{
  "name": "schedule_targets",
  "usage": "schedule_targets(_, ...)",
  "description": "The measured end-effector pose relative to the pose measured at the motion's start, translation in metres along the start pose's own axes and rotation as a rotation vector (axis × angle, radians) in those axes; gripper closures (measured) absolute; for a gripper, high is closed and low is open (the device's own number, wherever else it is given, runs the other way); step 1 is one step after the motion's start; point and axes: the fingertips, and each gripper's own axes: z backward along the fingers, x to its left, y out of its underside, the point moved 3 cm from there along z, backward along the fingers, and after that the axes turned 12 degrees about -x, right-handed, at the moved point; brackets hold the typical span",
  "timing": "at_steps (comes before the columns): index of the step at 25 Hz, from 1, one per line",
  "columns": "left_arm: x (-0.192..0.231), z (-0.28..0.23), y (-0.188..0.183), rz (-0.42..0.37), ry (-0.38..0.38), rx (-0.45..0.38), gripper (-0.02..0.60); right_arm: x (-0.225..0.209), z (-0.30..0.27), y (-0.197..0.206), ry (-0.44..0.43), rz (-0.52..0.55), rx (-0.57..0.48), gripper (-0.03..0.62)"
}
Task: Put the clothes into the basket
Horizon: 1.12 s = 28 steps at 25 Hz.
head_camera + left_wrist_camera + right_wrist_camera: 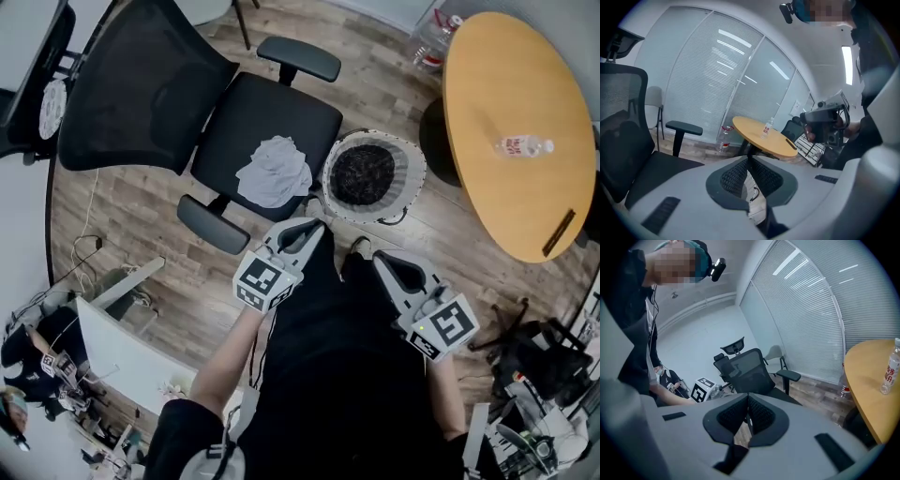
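A pale grey-white garment (276, 172) lies crumpled on the seat of a black office chair (150, 89). Just right of the chair, on the floor, stands a round mesh basket (411, 172) with dark cloth (364, 174) inside. My left gripper (313, 226) hovers just below the garment, between chair and basket, its jaws shut and empty. My right gripper (379, 256) hangs nearer to me, below the basket, jaws together with nothing in them. In the left gripper view the pads (740, 176) meet. In the right gripper view the pads (759, 416) also touch, and the chair (747, 369) shows beyond them.
A round wooden table (516, 122) with a plastic bottle (523, 145) stands at the right. More bottles (433, 42) sit on the floor behind it. White furniture (122, 347) and cluttered gear lie at the lower left. A black bag (539, 361) lies at the lower right.
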Motion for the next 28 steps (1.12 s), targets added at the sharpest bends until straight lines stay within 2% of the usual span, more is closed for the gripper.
schedule_targets(8, 0.066, -0.002, 0.036, 0.000, -0.004, 0.131, 0.505, 0.002, -0.025, 0.014, 0.044, -0.036, 0.046, 0.577)
schedule_targets(12, 0.093, -0.011, 0.049, 0.010, -0.021, 0.170, 0.491, 0.001, -0.031, 0.018, 0.065, -0.064, 0.048, 0.577)
schedule_targets(15, 0.110, -0.015, 0.064, 0.067, -0.057, 0.176, 0.472, 0.000, -0.032, 0.024, 0.068, -0.076, 0.054, 0.577)
schedule_targets(19, 0.132, -0.018, 0.092, 0.090, -0.124, 0.212, 0.440, -0.010, -0.028, 0.036, 0.082, -0.079, 0.079, 0.577)
schedule_targets(24, 0.157, -0.021, 0.122, 0.154, -0.205, 0.219, 0.436, -0.028, -0.026, 0.045, 0.109, -0.098, 0.108, 0.577)
schedule_targets(28, 0.176, -0.031, 0.153, 0.175, -0.242, 0.279, 0.413, -0.034, -0.029, 0.050, 0.125, -0.110, 0.121, 0.577)
